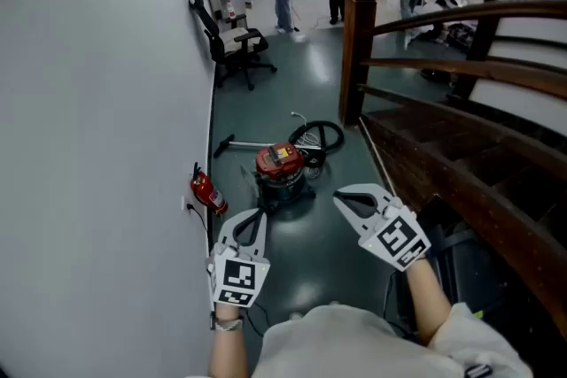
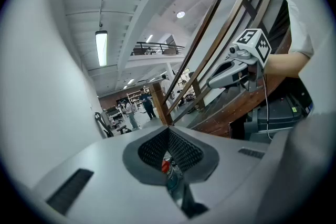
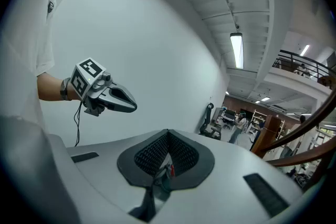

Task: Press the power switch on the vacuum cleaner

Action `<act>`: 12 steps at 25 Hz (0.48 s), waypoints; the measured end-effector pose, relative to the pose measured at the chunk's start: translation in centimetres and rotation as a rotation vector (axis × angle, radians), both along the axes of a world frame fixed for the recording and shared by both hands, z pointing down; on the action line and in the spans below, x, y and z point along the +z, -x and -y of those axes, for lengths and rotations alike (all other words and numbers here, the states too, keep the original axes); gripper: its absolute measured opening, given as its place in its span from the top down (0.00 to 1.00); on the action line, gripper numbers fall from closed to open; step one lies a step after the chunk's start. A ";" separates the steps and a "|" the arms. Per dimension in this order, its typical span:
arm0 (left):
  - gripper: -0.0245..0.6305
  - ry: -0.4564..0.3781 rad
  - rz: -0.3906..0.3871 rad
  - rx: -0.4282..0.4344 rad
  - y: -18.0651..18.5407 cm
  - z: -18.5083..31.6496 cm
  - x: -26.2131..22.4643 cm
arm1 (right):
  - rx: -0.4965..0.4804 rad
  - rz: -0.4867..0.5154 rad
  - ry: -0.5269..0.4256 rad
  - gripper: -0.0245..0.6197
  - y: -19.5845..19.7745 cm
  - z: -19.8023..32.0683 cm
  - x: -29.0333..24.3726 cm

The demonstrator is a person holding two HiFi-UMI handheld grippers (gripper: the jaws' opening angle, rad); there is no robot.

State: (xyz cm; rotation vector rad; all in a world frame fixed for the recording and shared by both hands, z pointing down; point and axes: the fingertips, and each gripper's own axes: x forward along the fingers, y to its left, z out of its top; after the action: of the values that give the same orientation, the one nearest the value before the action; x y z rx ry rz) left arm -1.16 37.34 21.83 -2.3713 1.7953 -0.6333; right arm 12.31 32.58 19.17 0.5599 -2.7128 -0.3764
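The red-lidded canister vacuum cleaner [image 1: 280,168] stands on the glossy dark floor [image 1: 301,84] ahead of the person, well apart from both grippers; its power switch is too small to make out from here. The left gripper [image 1: 252,217] and the right gripper [image 1: 342,198] are held out in the air, each with its jaws together and nothing between them. Closed jaws suit a press, I judge; come down over the lid, find the switch first, then push straight with one tip so the canister does not shift. Room is narrow; the white wall [image 1: 106,102] and a red fire extinguisher [image 1: 206,190] hem the left, the brown wooden staircase [image 1: 443,164] the right; the coiled black hose [image 1: 321,135] lies just behind the vacuum, a likely snag.
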 end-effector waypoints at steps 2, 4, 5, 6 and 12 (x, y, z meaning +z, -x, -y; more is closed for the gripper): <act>0.96 0.000 -0.001 -0.003 0.2 -0.1 0.0 | -0.007 0.006 0.005 0.92 0.2 -0.2 -0.1; 0.96 0.000 -0.002 -0.003 0.2 -0.2 0.0 | -0.012 0.022 0.013 0.92 0.3 -0.3 -0.2; 0.96 0.000 -0.003 -0.002 0.2 -0.2 -0.1 | -0.012 0.036 0.016 0.92 0.3 -0.3 -0.3; 0.96 0.001 -0.003 -0.001 0.2 -0.3 -0.1 | -0.009 0.051 0.016 0.92 0.3 -0.3 -0.5; 0.96 0.004 -0.007 0.004 0.1 -0.6 -0.1 | 0.014 0.069 0.012 0.92 0.0 -0.3 -0.6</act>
State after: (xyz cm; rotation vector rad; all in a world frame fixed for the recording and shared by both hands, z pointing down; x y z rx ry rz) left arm -1.29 37.95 21.74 -2.3823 1.7941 -0.6294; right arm 12.27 32.85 18.59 0.5987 -2.7734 -0.3424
